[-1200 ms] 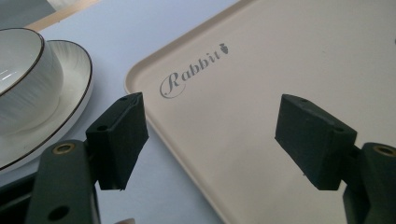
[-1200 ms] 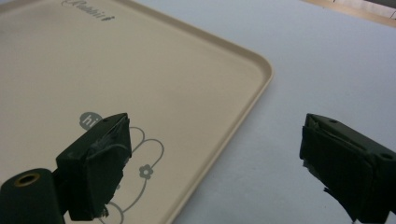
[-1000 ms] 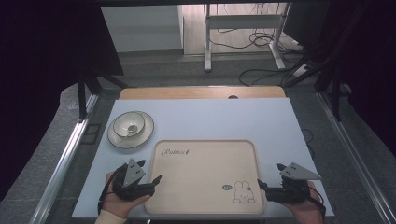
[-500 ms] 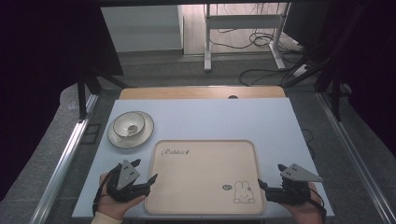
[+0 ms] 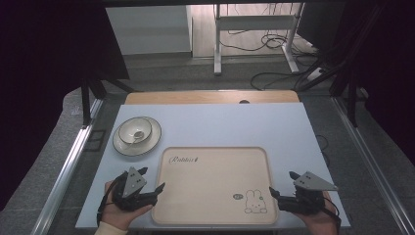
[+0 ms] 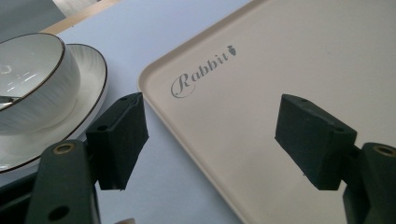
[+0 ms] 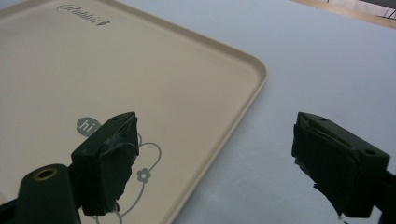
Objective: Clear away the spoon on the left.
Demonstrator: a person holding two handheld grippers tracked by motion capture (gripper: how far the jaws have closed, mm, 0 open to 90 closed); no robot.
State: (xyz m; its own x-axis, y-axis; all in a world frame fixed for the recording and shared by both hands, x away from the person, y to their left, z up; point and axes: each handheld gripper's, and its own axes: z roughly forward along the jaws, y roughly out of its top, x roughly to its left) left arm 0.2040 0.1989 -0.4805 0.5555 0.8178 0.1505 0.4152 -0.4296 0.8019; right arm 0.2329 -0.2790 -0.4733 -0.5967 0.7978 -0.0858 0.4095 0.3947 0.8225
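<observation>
Beige tray [image 6: 289, 60] edges between fingers [image 6: 119, 140]

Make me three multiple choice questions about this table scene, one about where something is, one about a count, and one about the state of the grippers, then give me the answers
1. Where does the bowl sit?
A. on the white plate left of the tray
B. on the tray's rabbit drawing
C. at the table's right edge

2. How many dishes stand on the tray?
A. two
B. one
C. none

3. How do the jaws of the left gripper and right gripper stand?
A. both shut on the tray rim
B. both open, one jaw over the tray and one over the table
C. left shut, right open

Answers: 1 A, the high view shows bowl and plate stacked beside the tray's far left corner. 2 C, its surface carries print alone. 3 B, each gripper view shows a wide gap straddling the tray's edge.
</observation>
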